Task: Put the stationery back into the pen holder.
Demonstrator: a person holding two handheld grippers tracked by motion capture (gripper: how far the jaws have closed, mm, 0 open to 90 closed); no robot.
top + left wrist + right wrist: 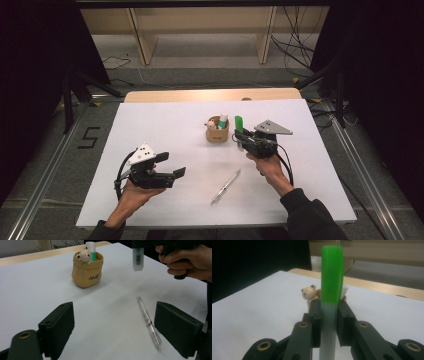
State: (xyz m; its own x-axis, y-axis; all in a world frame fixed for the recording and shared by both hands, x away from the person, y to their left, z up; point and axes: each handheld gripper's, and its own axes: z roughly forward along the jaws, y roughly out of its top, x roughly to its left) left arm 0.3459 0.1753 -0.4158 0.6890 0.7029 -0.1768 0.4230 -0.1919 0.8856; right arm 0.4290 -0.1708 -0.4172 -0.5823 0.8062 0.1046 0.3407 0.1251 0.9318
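The green-capped marker (331, 285) stands upright, clamped in the right hand-held gripper (329, 320), just beside the tan pouch holder (218, 134). Best to centre it over the holder's mouth, clear of the 1 tube (91, 250) inside, then lower. The left hand-held gripper (113, 322) hangs wide open near the pen (148, 322) on the surface (165, 125).

- I see the pot (218, 134) far on the counter (150, 125), with the bear (212, 125) in it.
- The marker (239, 131) in my right gripper (245, 142) sits just right of the pot.
- The pen (225, 186) lies near, between my grippers.
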